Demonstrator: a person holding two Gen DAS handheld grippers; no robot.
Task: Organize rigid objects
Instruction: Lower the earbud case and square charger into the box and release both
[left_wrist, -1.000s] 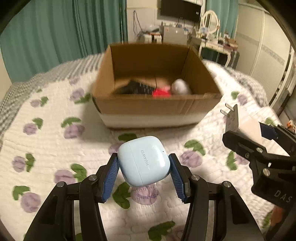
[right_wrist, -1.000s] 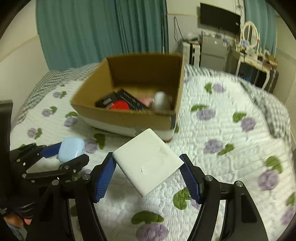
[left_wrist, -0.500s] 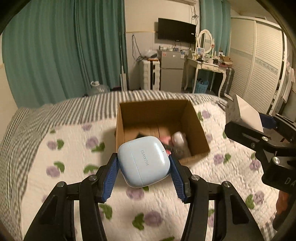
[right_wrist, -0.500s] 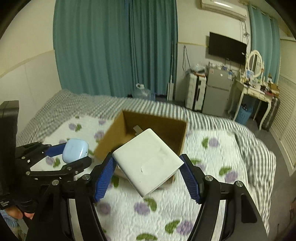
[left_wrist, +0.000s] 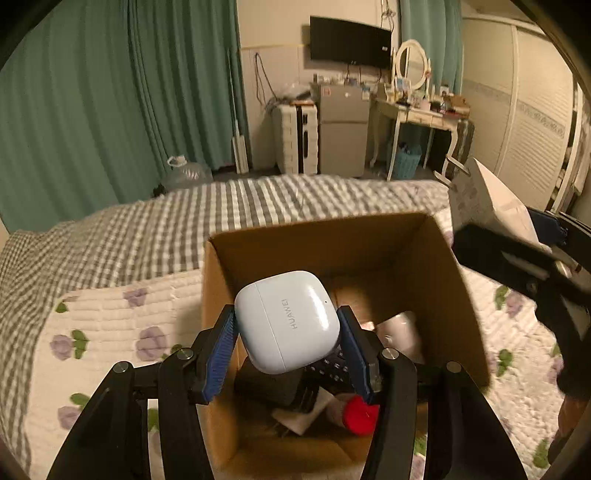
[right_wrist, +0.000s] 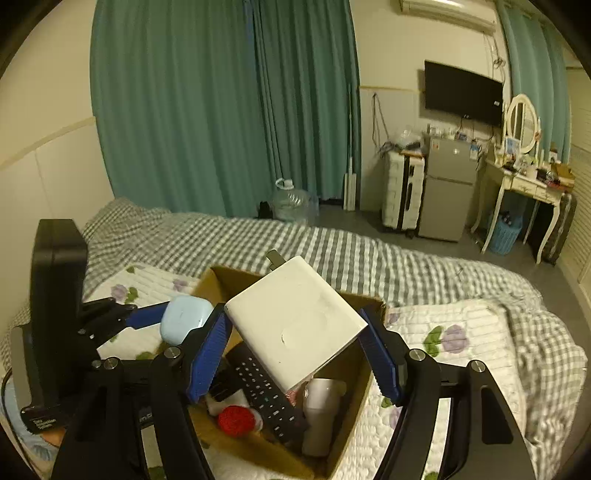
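Both grippers have carried their loads from short of the cardboard box (left_wrist: 458, 295) to above its opening. Left gripper (left_wrist: 287, 334) clamps a pale-blue earbud case (left_wrist: 287, 319); right gripper (right_wrist: 295, 347) clamps a white charger block (right_wrist: 295, 325), prongs forward. Step in hand: transport, nearly done. Next, likely: lower both, release clear of the remote control (right_wrist: 264, 391) and white cup (right_wrist: 321, 410).

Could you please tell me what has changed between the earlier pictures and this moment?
Both grippers have carried their loads from short of the cardboard box to above its opening. The left gripper stays clamped on the earbuds case, the right gripper on the white charger. Nothing was released; the box contents look unchanged.
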